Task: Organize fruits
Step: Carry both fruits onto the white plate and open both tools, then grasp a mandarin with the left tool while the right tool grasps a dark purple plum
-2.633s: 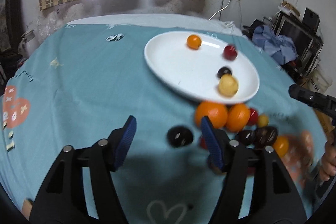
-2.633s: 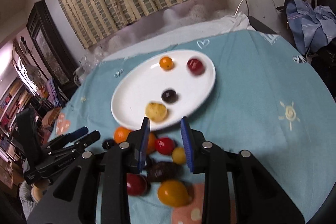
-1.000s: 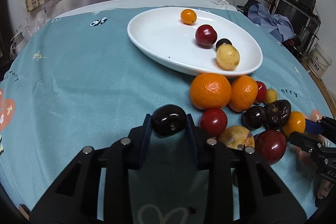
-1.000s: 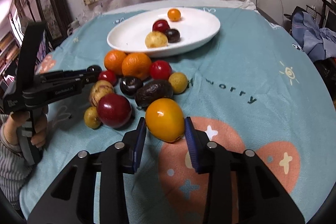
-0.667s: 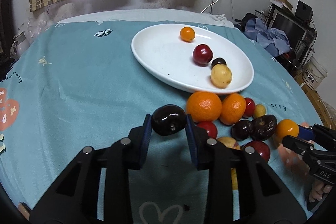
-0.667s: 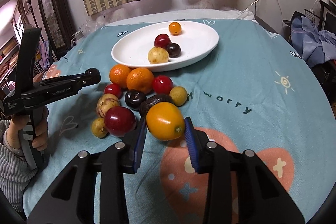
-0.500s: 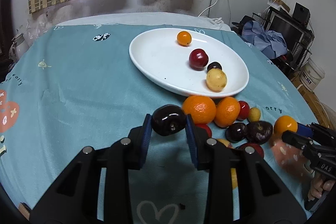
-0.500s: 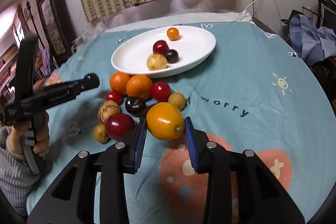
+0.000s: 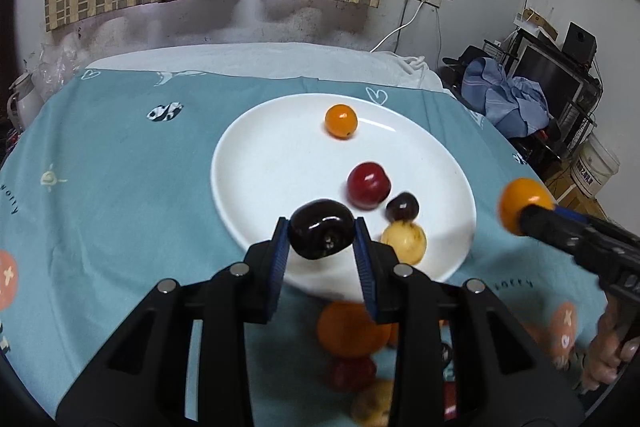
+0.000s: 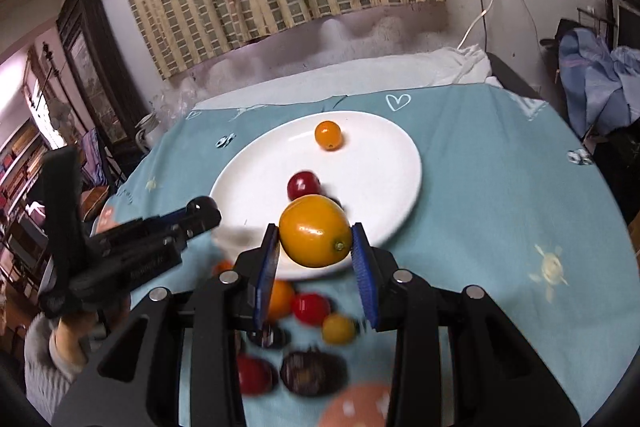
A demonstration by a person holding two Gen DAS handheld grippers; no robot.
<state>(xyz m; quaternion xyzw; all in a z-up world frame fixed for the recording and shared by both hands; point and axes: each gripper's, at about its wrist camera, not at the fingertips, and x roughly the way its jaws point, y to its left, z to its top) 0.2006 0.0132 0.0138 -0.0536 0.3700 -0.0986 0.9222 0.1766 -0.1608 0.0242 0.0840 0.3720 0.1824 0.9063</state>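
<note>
So, two grippers up over the table, each with fruit in it. Left gripper (image 9: 322, 251) clamped on a dark plum (image 9: 322, 234), blue pads pressing both sides, fruit sitting right at the fingertips and poking a bit past them. Seen from the left wrist, hanging in front of the near edge of the white plate (image 9: 256, 163), off the cloth.

Right gripper (image 10: 315, 251) squeezed shut on a yellow-orange fruit (image 10: 315, 231), pads flat against its left and right sides, little stem dimple facing the camera. Same story: held at the very tips, lined up over the near rim of the plate in the right wrist view. Also visible from the left wrist off to the right, same fruit sticking out of the black fingertips, with a hand (image 9: 608, 359) on the handle lower down.

On the plate already: small orange fruit (image 9: 341, 121) at the far side, red plum (image 9: 368, 185) near the middle, small dark fruit (image 9: 402, 206) just beside it, and a yellow one (image 9: 404, 239) at the near rim, partly behind the left gripper's right finger.

Loose pile (image 10: 308, 323) on the teal tablecloth (image 9: 120, 187) just short of the plate, all blurry: orange, red, small yellow, a couple of dark ones. Can't really tell them apart beyond colour.

Left gripper's body and a sleeve (image 10: 44, 363) visible at the left in the right wrist view.
</note>
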